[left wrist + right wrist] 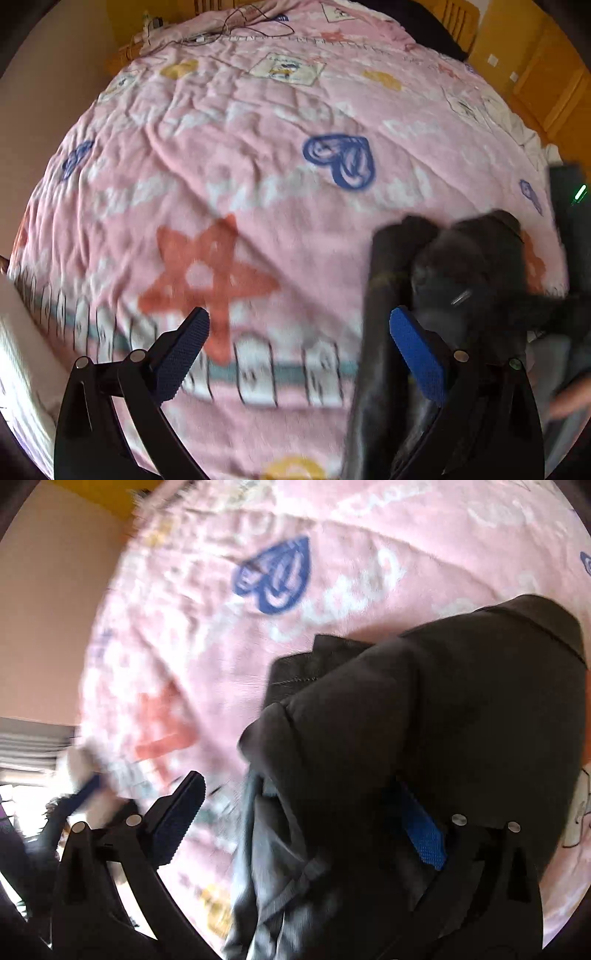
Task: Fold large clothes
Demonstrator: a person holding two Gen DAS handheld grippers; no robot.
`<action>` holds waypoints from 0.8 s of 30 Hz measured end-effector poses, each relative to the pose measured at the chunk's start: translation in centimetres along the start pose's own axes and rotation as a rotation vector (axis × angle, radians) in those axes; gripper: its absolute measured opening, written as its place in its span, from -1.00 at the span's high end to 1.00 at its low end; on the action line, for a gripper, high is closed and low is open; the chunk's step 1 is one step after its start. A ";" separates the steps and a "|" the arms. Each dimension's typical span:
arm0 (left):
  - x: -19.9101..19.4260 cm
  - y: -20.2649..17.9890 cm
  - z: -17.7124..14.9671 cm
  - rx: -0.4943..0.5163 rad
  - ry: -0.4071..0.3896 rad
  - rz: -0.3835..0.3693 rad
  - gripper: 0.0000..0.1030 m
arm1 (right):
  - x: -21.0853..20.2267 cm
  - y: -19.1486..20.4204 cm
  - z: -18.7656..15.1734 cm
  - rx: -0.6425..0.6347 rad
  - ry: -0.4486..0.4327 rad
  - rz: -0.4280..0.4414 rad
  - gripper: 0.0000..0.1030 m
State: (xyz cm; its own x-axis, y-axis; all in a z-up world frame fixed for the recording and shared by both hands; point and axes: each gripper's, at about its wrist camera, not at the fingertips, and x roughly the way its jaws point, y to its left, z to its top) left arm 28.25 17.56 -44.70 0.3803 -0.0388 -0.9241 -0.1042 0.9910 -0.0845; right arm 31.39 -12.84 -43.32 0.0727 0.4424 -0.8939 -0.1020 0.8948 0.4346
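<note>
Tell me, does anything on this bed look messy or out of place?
The dark garment is not spread flat: it is bunched in a lump over the pink blanket, draped across the right gripper. Loose cables also trail over the blanket's far edge.

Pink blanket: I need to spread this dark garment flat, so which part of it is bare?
Bare: the wide stretch of pink blanket between the blue heart and the red star. Crowded: the right side, under the bunched dark garment, and the far edge with black cables.
</note>
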 end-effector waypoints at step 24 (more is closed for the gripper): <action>3.8 -6.3 -9.5 0.031 0.247 -0.103 -0.84 | -9.2 -23.1 -16.0 0.313 -0.092 0.378 -0.88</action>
State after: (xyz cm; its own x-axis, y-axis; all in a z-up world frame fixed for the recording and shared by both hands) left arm 21.66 9.92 -51.19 0.1510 -0.1662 -0.9745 -0.0472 0.9834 -0.1751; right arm 17.21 -38.50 -46.90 0.1769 0.7300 -0.6602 0.1634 0.6397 0.7511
